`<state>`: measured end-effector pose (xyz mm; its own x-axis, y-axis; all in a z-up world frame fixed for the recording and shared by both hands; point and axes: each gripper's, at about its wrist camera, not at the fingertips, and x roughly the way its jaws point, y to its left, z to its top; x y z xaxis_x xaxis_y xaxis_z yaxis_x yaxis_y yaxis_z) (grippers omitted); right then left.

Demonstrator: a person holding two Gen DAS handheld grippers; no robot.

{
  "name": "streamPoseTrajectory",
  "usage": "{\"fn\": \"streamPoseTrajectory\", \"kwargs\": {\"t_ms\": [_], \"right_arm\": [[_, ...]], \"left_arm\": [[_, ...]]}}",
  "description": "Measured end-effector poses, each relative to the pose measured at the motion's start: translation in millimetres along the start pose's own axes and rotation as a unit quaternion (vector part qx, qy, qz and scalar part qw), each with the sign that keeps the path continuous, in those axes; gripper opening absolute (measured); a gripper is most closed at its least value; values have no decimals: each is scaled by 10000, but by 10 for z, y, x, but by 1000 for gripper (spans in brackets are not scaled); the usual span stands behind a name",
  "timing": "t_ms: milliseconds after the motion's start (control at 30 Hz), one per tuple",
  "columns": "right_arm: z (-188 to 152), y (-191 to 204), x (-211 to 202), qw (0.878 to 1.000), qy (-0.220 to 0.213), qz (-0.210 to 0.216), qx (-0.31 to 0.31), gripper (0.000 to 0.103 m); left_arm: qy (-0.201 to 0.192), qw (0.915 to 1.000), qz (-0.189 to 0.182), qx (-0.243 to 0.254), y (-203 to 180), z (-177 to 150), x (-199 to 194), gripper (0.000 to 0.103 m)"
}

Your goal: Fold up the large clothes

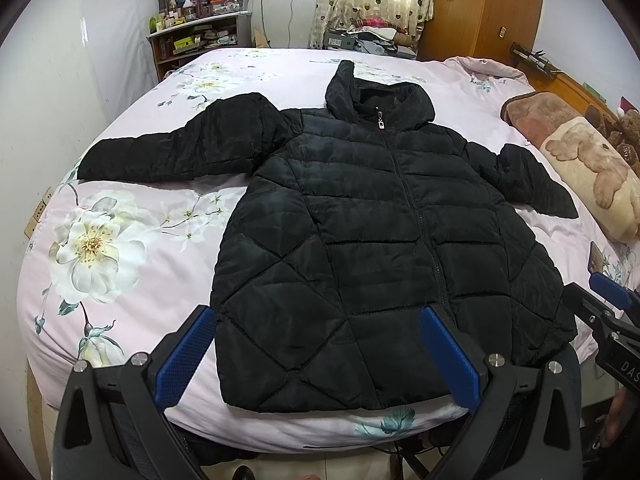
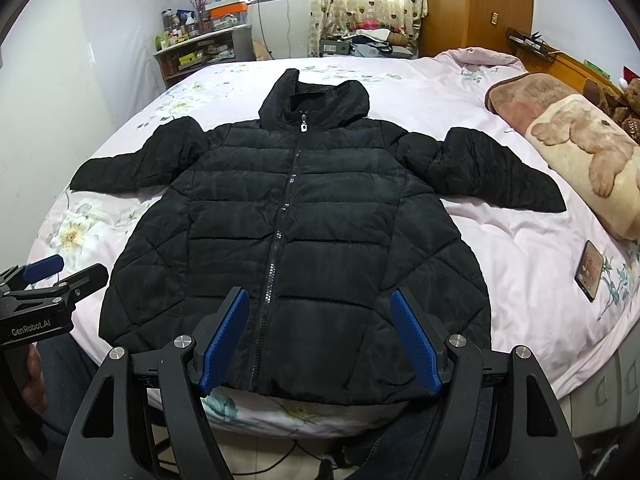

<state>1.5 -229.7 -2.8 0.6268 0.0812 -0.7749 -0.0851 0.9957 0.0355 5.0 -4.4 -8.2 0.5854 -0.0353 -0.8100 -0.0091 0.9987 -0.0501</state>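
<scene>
Both tongs hang released above the near edge of the bed (image 1: 132, 184), gripping nothing: the left gripper (image 1: 320, 356) over the jacket's (image 1: 380, 220) left hem, the right gripper (image 2: 320, 344) spread either side of the zip (image 2: 280, 232) at the hem. The jacket lies face up and zipped in the middle of the bed, hood (image 2: 316, 96) away, both sleeves (image 2: 500, 168) spread outward. A sensible start, I judge, is to fold each sleeve across the chest, pinching near the cuff and dragging low so the padding does not spring back. The black shell looks slick and puffy, quilted in bands and diamonds; the floral sheet beneath is soft. A phone (image 2: 590, 270) lies well right.
</scene>
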Motion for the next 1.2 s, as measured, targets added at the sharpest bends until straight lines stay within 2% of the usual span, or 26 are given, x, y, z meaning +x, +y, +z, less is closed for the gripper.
{"fn": "streamPoseTrajectory", "kwargs": {"t_ms": [1200], "right_arm": [[43, -40, 210, 9997, 242, 11, 25, 73]], "left_arm": [[233, 9996, -103, -128, 71, 44, 260, 103]]}}
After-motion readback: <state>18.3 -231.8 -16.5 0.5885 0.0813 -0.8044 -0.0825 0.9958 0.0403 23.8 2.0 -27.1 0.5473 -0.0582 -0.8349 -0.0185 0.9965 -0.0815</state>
